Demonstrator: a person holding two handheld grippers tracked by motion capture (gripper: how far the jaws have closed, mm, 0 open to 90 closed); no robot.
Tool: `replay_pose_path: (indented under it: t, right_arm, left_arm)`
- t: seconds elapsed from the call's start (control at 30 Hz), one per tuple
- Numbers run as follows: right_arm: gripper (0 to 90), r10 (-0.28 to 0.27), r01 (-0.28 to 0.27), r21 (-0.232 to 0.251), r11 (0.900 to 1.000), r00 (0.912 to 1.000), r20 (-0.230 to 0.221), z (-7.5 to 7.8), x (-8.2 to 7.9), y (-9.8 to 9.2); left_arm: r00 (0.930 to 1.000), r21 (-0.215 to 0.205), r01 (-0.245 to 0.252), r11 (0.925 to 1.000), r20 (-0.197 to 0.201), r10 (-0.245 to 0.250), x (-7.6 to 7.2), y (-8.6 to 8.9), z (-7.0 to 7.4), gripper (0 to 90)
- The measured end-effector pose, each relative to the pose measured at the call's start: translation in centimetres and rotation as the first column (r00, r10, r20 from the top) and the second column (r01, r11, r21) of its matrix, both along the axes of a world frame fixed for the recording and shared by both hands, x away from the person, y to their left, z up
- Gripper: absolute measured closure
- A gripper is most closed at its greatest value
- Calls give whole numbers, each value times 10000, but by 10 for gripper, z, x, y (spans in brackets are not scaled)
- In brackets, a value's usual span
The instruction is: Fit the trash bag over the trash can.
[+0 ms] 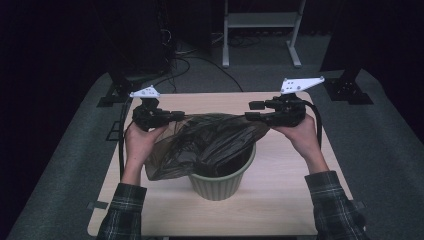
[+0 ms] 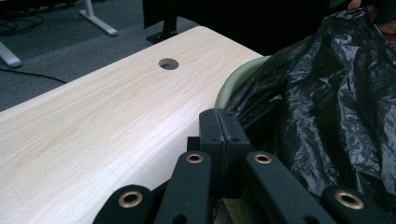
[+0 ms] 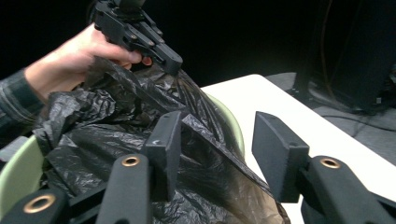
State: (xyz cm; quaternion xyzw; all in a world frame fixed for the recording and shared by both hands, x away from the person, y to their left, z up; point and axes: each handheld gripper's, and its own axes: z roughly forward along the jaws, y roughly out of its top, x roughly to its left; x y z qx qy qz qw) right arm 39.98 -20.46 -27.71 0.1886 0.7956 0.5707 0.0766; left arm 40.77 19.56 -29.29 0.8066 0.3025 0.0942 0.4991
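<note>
Over the pale green ribbed plastic bin (image 1: 218,180) near the middle of the light wooden table (image 1: 280,200) hangs a thin, crinkled black plastic bin bag (image 1: 210,142), part of it sunk into the bin's mouth and part spilling over the rim on the person's left. The film looks very light, limp and slippery, and likely to tear if dragged hard against the rim; it will fold and sag wherever it is not held. The best place to take it is the free top edge, pinching a doubled fold of film rather than a single layer, at two points well apart so the mouth can be spread over the rim.

The left gripper (image 1: 176,116) has its jaws pressed together on the bag's edge, holding that side up above the bin. The right gripper (image 3: 212,144) stands with its jaws apart; a taut ridge of bag film runs between them, but the pads do not press on it, so that side looks unheld.

Beyond the table lie grey carpet (image 1: 65,165) and a white metal stand (image 1: 260,30).
</note>
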Motion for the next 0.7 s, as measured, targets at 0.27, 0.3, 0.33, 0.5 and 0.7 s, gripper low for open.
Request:
replay_pose_path:
  t: [0.27, 0.3, 0.33, 0.5, 0.7]
  right_arm:
    - [751, -70, 54, -776, 9970, 9998, -201, -11, 8, 14]
    - [828, -40, 22, -900, 9959, 9998, -195, -11, 7, 15]
    - [862, -2, -10, -943, 9955, 9999, -131, -11, 5, 15]
    - [898, 247, -241, -851, 9961, 9997, 59, -8, -15, 7]
    - [898, 662, -648, -668, 9957, 9976, 189, -14, -48, -11]
  left_arm:
    - [10000, -78, 1, 10000, -7, -1, -1, -1, 1, 900]
    - [10000, -51, 6, 10000, 2, -6, -1, 0, 1, 900]
    - [10000, -32, 4, 10000, -1, -4, -1, 1, 2, 900]
    - [10000, 0, -69, 10000, 19, 69, -1, 4, 3, 900]
    - [9998, 13, -192, 9998, 6, 192, -2, 8, 2, 900]
